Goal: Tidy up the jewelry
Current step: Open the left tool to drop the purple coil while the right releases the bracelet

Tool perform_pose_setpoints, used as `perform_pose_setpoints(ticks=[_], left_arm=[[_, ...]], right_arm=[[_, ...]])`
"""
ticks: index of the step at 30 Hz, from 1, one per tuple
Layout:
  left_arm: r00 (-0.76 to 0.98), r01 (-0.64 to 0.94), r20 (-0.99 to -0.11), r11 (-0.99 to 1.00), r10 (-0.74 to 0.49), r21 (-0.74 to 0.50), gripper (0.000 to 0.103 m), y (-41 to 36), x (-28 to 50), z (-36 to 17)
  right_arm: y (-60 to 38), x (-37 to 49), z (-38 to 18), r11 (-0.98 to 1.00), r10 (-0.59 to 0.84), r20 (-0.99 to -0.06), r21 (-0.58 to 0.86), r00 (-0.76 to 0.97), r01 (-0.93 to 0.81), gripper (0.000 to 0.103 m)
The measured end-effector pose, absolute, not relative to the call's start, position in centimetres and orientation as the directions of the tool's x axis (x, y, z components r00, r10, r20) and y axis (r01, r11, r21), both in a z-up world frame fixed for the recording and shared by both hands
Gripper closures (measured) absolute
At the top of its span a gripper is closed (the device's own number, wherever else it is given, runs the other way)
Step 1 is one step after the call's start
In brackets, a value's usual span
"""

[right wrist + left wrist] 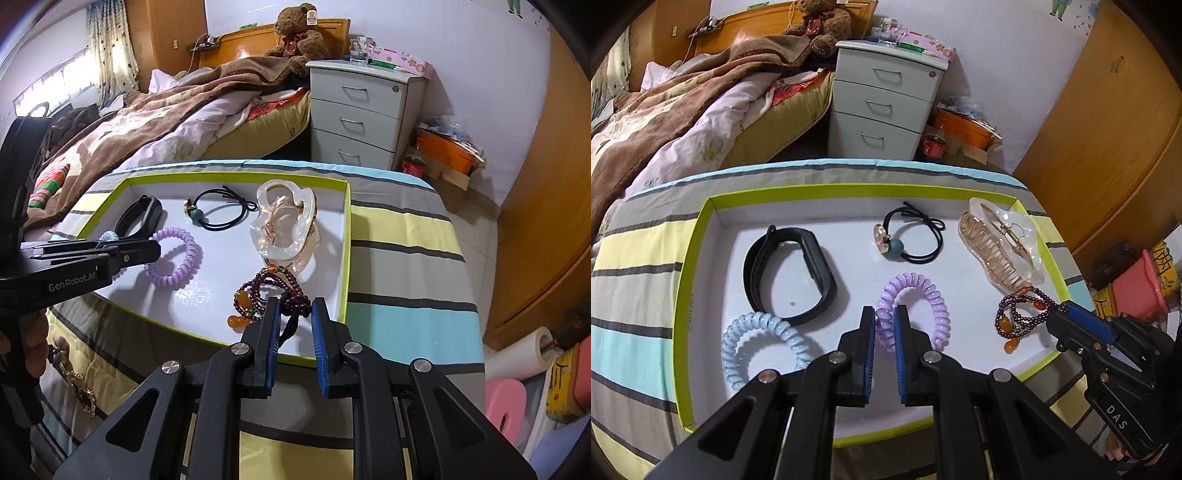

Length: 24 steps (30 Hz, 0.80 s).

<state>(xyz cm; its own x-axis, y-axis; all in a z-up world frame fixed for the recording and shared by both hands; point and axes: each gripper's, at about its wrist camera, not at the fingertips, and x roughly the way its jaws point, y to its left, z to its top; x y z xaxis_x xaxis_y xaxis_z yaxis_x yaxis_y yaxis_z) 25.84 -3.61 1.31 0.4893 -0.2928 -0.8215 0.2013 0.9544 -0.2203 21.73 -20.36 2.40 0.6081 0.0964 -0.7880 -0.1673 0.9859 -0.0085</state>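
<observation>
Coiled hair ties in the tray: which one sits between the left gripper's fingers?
The purple coil tie; the left gripper straddles its near-left loop. The blue coil tie lies outside, to its left.

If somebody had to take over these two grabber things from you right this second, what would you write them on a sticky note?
Left gripper: jaws closed on the purple coil hair tie, which lies in the tray.
Right gripper: jaws apart, straddling the dark bead bracelet at the tray's near right corner; no clear grip yet.
In the green-rimmed tray: black wristband, blue coil tie, black elastic with bead, clear claw clip.
Done: all six pieces sit in the tray.
Left: I can't tell the final arrangement; finish placing the purple tie and the bracelet.
</observation>
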Motion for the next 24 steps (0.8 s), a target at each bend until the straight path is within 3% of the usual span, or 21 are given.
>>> perform_pose_setpoints(ticks=[11, 20, 24], left_arm=[[0.478, 0.183, -0.833, 0.959, -0.278, -0.215, 0.090, -3.22, 25.97, 0.87], [0.476, 0.182, -0.835, 0.960, -0.275, -0.212, 0.078, -3.30, 26.04, 0.80], [0.488, 0.190, -0.826, 0.958, -0.281, -0.213, 0.070, -3.35, 25.56, 1.43]], right_arm=[[-20.05, 21.73, 2.29, 0.984, 0.072, -0.797, -0.041, 0.599, -0.172, 0.085], [-20.04, 21.50, 2.53, 0.985, 0.079, -0.790, -0.030, 0.608, -0.167, 0.085], [-20.14, 21.14, 2.98, 0.987, 0.088, -0.777, -0.017, 0.624, -0.160, 0.080]])
